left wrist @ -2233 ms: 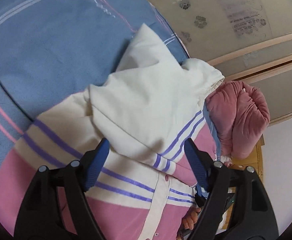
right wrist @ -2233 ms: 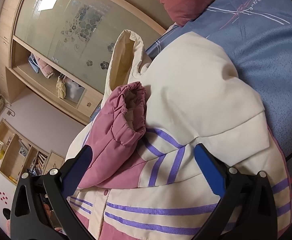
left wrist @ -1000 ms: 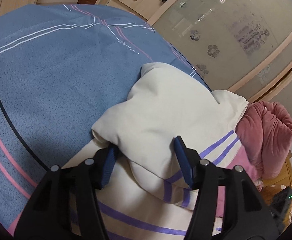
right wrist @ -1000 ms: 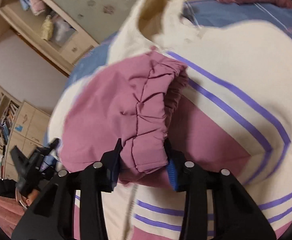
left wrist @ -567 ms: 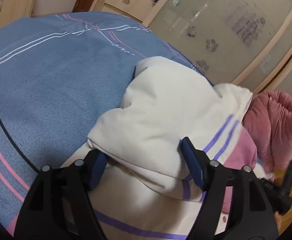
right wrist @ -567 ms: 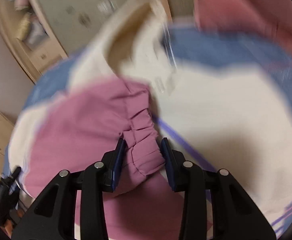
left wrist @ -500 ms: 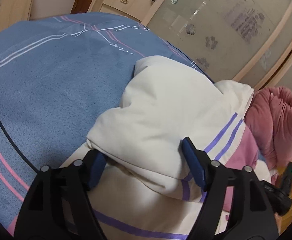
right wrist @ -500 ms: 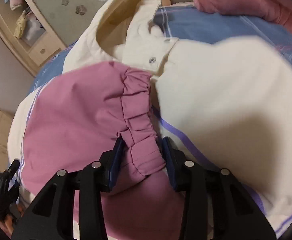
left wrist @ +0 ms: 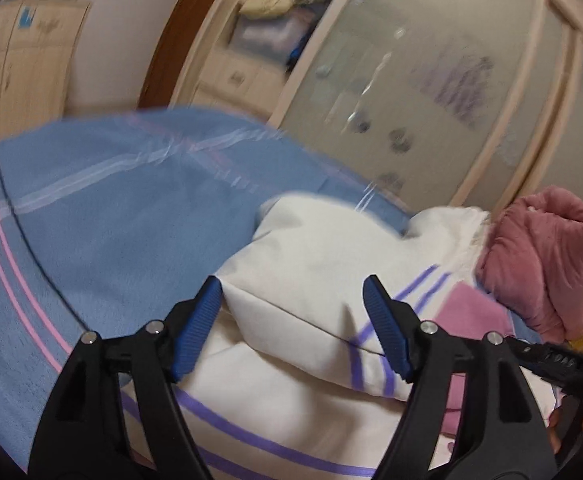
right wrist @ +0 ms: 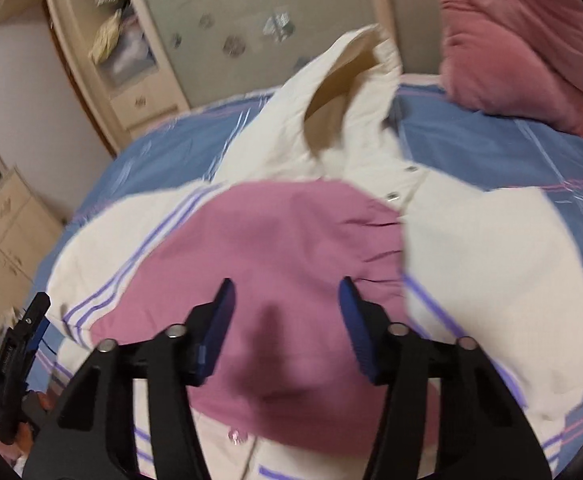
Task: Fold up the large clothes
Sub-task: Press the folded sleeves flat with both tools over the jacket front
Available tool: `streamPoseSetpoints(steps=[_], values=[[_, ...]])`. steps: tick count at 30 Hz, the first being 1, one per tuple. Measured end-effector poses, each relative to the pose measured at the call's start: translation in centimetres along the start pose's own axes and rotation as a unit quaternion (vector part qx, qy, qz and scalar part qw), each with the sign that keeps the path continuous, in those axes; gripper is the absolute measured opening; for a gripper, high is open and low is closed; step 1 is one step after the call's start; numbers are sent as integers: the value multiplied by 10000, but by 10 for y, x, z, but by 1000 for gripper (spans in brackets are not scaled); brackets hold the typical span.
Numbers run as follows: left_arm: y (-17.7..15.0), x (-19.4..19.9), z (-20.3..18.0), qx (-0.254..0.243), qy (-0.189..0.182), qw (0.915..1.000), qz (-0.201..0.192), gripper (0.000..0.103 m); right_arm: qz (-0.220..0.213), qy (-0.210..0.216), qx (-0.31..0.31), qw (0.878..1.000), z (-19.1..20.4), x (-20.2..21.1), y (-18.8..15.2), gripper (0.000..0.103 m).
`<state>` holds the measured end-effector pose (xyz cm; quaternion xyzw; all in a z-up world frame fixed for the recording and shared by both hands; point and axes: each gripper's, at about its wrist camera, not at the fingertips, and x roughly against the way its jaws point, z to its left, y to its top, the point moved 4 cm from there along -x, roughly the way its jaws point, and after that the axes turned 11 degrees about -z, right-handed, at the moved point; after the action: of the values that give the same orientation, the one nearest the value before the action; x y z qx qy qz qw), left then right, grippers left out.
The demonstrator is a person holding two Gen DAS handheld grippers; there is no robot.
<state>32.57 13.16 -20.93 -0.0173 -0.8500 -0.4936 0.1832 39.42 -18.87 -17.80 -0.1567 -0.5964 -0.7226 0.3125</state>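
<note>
Across the centre of both frames, the jacket (right wrist: 331, 208) is spread on the blue bedsheet (left wrist: 111, 216). Below it, the left gripper (left wrist: 291, 308) and right gripper (right wrist: 283, 304) are held with jaws apart, nothing grasped.

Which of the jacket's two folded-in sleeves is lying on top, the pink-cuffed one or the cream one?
The pink-cuffed sleeve, directly ahead of the open right gripper, lies on top; the cream sleeve beside it is tucked under its gathered cuff.

No legible text, label, brand or number was found in either view. Faint white characters appeared on the black right gripper body (left wrist: 547, 358) in the left wrist view, but motion blur made them unreadable.
</note>
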Motion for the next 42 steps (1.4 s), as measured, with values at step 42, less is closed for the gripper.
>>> streamPoseSetpoints(steps=[42], values=[[-11,-7,-37,-320,-1094,9911,686,95,-630,580,-615,9944,0,-25,54,91]])
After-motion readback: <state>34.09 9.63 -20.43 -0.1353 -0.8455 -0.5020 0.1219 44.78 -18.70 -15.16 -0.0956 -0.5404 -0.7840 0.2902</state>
